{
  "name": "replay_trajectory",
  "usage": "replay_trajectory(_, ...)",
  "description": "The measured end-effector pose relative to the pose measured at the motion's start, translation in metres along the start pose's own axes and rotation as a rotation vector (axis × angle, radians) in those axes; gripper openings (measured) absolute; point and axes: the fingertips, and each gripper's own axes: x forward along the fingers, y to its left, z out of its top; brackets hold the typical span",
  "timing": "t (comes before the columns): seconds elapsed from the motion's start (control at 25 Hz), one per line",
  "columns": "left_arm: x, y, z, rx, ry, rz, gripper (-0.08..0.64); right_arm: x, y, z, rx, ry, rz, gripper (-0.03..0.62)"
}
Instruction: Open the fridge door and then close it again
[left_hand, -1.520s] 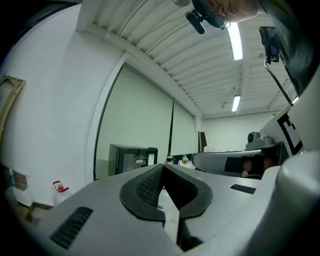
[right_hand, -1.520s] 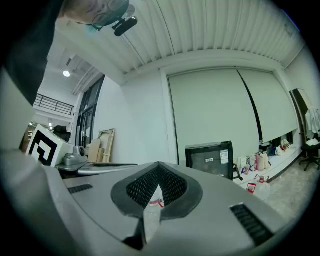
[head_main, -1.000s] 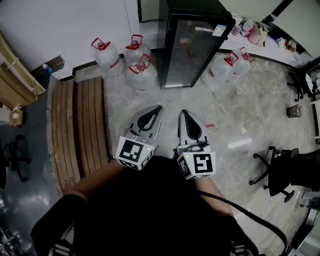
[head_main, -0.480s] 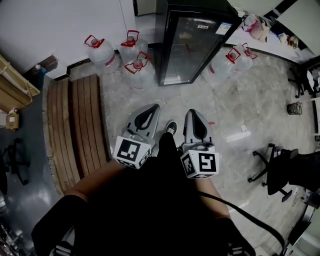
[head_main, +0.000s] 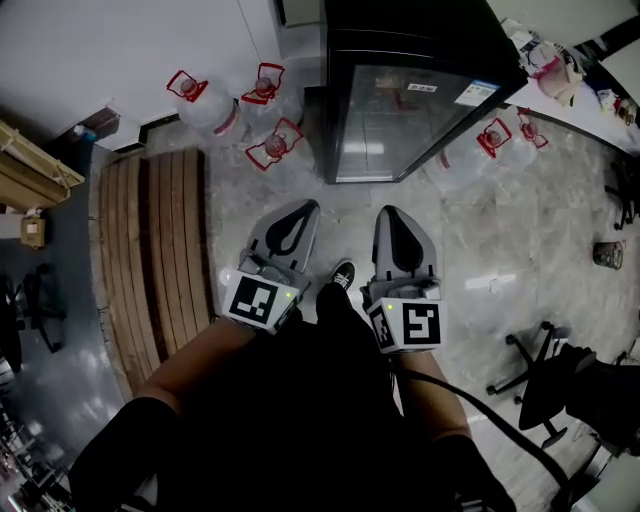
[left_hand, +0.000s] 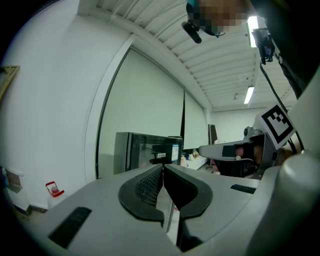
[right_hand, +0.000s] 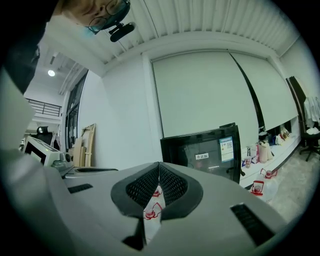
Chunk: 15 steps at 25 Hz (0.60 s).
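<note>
A black fridge (head_main: 400, 110) with a glass door stands shut at the top centre of the head view, on the floor ahead of me. My left gripper (head_main: 304, 206) and right gripper (head_main: 391, 213) are held side by side, short of the fridge and apart from it. Both are shut with nothing between the jaws. The left gripper view shows its jaws (left_hand: 163, 166) closed tip to tip, with the fridge (left_hand: 145, 152) beyond. In the right gripper view the jaws (right_hand: 159, 164) are also closed, and the fridge door (right_hand: 205, 150) with its labels is ahead to the right.
Water jugs with red caps stand left of the fridge (head_main: 205, 105) (head_main: 275, 150) and right of it (head_main: 495, 140). A slatted wooden pallet (head_main: 150, 250) lies at the left. An office chair (head_main: 540, 380) is at the lower right. My shoe (head_main: 342, 275) shows between the grippers.
The fridge has grown larger and nearer as I walked toward it, carrying both grippers forward. A shoe came into view between them. Both jaws stayed shut.
</note>
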Motion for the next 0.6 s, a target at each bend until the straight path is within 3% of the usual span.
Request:
replay_trajectory(0.28,0.090,0.055,-0.026,0.025,0.017,0.017,0.098,0.075,-0.045,-0.034,0.028,0.054,-0.029,0.015)
replay_trajectory(0.6,0.189,0.131,-0.087,0.030,0.011,0.010,0.166,0.132,-0.079,-0.111,0.086,0.117,-0.132,0.015)
